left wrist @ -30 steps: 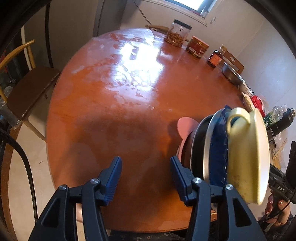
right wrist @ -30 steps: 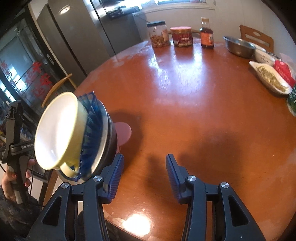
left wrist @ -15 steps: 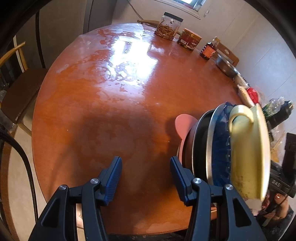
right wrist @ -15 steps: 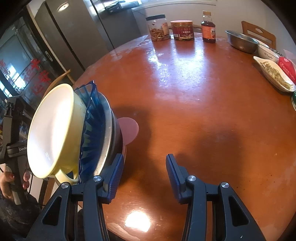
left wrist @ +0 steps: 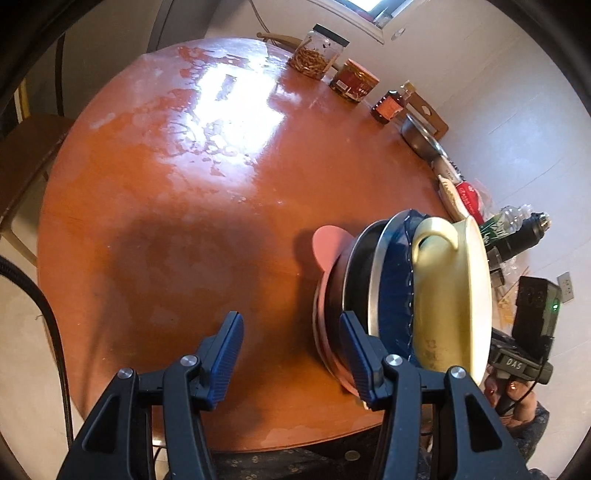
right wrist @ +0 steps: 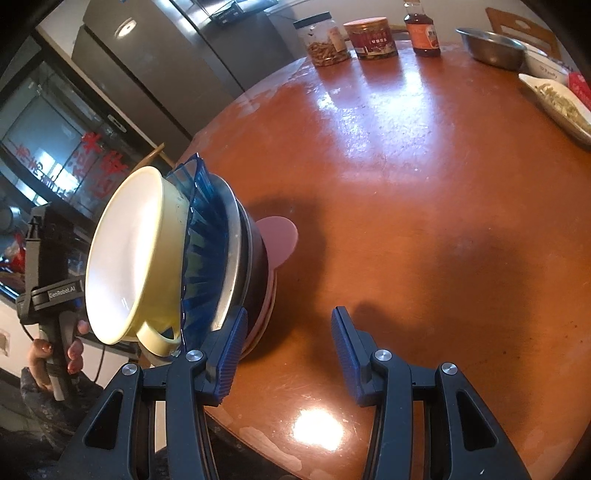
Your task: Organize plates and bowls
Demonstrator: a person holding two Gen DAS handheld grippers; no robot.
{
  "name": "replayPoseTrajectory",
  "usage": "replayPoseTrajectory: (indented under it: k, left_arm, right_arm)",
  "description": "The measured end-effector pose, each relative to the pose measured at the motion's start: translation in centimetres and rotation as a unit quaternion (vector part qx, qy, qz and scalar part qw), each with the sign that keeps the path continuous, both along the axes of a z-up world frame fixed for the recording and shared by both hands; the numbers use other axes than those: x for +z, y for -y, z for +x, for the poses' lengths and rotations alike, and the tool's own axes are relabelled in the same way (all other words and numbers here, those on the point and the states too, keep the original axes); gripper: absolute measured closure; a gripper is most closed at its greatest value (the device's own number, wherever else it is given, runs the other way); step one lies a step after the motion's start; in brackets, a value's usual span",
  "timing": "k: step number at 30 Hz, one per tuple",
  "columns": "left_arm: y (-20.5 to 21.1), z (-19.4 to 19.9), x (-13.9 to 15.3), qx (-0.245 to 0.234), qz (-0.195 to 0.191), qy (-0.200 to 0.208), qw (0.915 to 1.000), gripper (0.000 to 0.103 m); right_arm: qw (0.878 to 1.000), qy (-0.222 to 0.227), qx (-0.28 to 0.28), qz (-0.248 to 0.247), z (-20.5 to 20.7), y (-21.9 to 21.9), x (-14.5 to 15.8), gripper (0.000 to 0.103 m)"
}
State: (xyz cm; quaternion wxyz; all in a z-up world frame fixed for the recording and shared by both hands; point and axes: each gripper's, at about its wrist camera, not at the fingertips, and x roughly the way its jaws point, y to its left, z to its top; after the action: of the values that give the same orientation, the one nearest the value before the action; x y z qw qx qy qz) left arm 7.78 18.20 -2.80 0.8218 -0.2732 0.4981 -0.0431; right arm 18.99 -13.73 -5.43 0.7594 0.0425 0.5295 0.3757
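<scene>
A stack of dishes stands near the front edge of the round wooden table (left wrist: 184, 206). From the top: a yellow bowl (left wrist: 454, 295) with a handle, a blue ribbed glass bowl (left wrist: 395, 291), a steel plate (left wrist: 376, 273), a dark bowl (left wrist: 351, 273) and a pink plate (left wrist: 328, 243) with ears. The stack also shows in the right wrist view, with the yellow bowl (right wrist: 129, 258) on top. My left gripper (left wrist: 291, 354) is open, its right finger beside the stack. My right gripper (right wrist: 288, 350) is open, its left finger beside the stack. Neither holds anything.
At the table's far edge stand a clear jar (right wrist: 327, 40), a red tin (right wrist: 371, 38), a sauce bottle (right wrist: 421, 33) and a steel bowl (right wrist: 491, 48). A white dish of food (right wrist: 557, 103) lies at the right. A wooden chair (left wrist: 26, 162) stands left of the table.
Both views have shifted slightly while the stack stays between the two grippers. Both grippers stay open.
</scene>
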Motion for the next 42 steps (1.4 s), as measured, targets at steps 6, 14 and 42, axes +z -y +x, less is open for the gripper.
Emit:
replayPoseTrajectory:
  k: [6,14,42]
  left_arm:
    - [-0.4,0.5,-0.8,-0.009,-0.034,-0.001,0.9994,0.050]
    - [1.0,1.1,-0.5,-0.026,-0.022,0.009,0.9994,0.064]
    - [6.0,3.3,0.0,-0.089,0.003,0.007,0.9960,0.081]
  right_arm:
    - [1.000,-0.009,0.018,0.014,-0.2,-0.2,-0.4,0.070]
    - [0.999,-0.001,0.036,0.016,-0.4,-0.6,-0.1,0.084]
    - [1.000,0.011,0.024,0.001,-0.2,1.9,0.9,0.089]
